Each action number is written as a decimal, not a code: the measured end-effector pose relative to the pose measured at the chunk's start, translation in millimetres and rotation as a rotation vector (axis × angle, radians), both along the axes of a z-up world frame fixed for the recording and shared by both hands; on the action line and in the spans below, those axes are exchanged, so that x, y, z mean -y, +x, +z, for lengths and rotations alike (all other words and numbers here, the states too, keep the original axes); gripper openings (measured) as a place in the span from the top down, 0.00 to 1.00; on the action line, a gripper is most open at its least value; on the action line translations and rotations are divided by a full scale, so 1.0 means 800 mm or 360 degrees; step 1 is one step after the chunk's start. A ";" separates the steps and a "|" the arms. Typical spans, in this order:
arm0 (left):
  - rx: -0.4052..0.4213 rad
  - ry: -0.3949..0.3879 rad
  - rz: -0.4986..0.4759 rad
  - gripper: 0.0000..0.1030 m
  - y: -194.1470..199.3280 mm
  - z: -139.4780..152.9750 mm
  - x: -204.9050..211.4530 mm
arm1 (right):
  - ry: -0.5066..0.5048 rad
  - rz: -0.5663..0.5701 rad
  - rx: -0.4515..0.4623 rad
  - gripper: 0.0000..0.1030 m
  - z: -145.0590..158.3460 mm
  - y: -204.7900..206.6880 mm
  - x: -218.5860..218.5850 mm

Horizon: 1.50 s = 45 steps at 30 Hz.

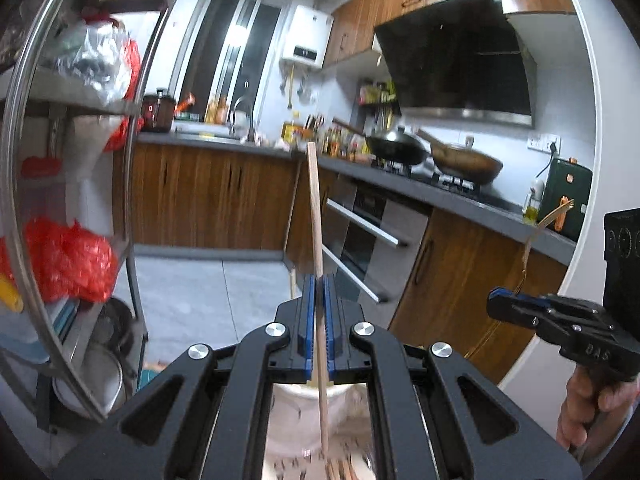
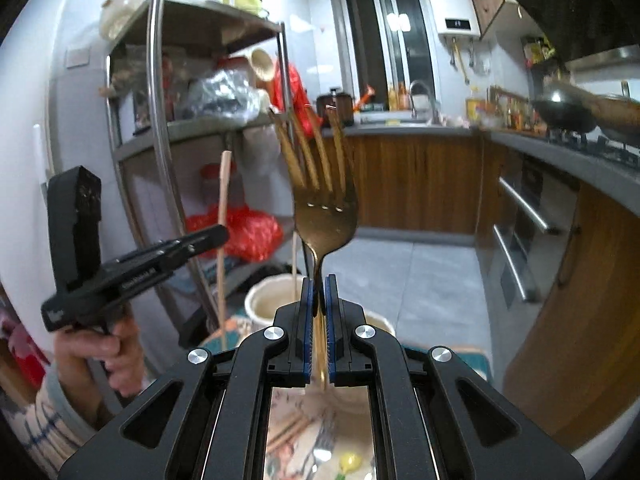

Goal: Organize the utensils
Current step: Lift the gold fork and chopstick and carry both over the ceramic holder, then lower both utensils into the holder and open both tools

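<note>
My left gripper (image 1: 319, 280) is shut on a pale wooden chopstick (image 1: 315, 208), held upright; its lower end reaches down among more chopsticks (image 1: 340, 468) below. The left gripper (image 2: 218, 236) and its chopstick (image 2: 223, 200) also show in the right wrist view. My right gripper (image 2: 319, 280) is shut on the neck of a gold fork (image 2: 324, 196), tines up. The right gripper (image 1: 496, 300) and the fork seen edge-on (image 1: 536, 236) also show in the left wrist view. A cream utensil holder (image 2: 272, 300) with one chopstick (image 2: 294, 264) in it stands below the fork.
A metal shelf rack (image 2: 160, 128) with red bags and pots stands to the left. A glass lid's rim (image 1: 16, 128) fills the left of the left wrist view. The kitchen counter (image 1: 400, 176) with woks, the oven (image 1: 360, 232) and wooden cabinets lie right. A second cream cup (image 2: 382, 322) sits behind the gripper.
</note>
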State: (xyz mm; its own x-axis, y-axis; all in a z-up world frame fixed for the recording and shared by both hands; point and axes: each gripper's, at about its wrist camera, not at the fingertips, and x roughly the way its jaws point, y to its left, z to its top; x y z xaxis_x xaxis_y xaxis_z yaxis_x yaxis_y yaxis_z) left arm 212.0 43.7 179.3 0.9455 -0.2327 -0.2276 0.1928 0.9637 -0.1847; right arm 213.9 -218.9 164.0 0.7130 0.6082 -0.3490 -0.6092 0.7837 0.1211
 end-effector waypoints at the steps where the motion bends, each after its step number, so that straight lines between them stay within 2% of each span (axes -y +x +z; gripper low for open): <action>1: 0.0036 -0.0008 0.0003 0.96 0.002 0.002 0.002 | -0.0013 -0.0008 0.0017 0.94 0.002 0.004 -0.004; 5: 0.0163 -0.0001 0.0037 0.96 0.011 0.010 0.009 | -0.0020 -0.0025 0.0064 0.94 0.007 0.013 -0.014; 11: 0.0222 -0.0020 0.0079 0.96 0.031 0.008 0.013 | 0.0049 -0.0034 0.0085 0.94 0.013 0.029 -0.016; 14: 0.0231 0.0015 0.0105 0.96 0.040 -0.002 0.018 | 0.0009 -0.0108 0.0129 0.94 0.010 0.033 -0.023; 20: 0.0134 0.0061 0.0091 0.96 0.056 -0.032 0.027 | -0.0109 -0.0164 0.0083 0.94 -0.017 0.055 -0.043; 31: -0.0059 0.0155 0.0105 0.96 0.070 -0.077 0.038 | -0.0236 -0.0109 -0.0171 0.94 -0.086 0.095 -0.070; 41: -0.0174 0.0178 0.0133 0.96 0.080 -0.092 0.034 | -0.0170 -0.0097 -0.0214 0.93 -0.093 0.105 -0.070; 45: -0.0168 0.0177 0.0132 0.96 0.077 -0.093 0.033 | -0.0173 -0.0117 -0.0217 0.93 -0.097 0.109 -0.069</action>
State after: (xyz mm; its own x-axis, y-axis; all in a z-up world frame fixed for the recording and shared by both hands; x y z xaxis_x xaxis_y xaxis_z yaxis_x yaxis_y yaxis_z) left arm 273.8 16.9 105.2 0.9299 -0.1228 -0.3468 0.0970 0.9911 -0.0909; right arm 300.9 -164.0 86.1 0.6957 0.5096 -0.5062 -0.5337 0.8384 0.1106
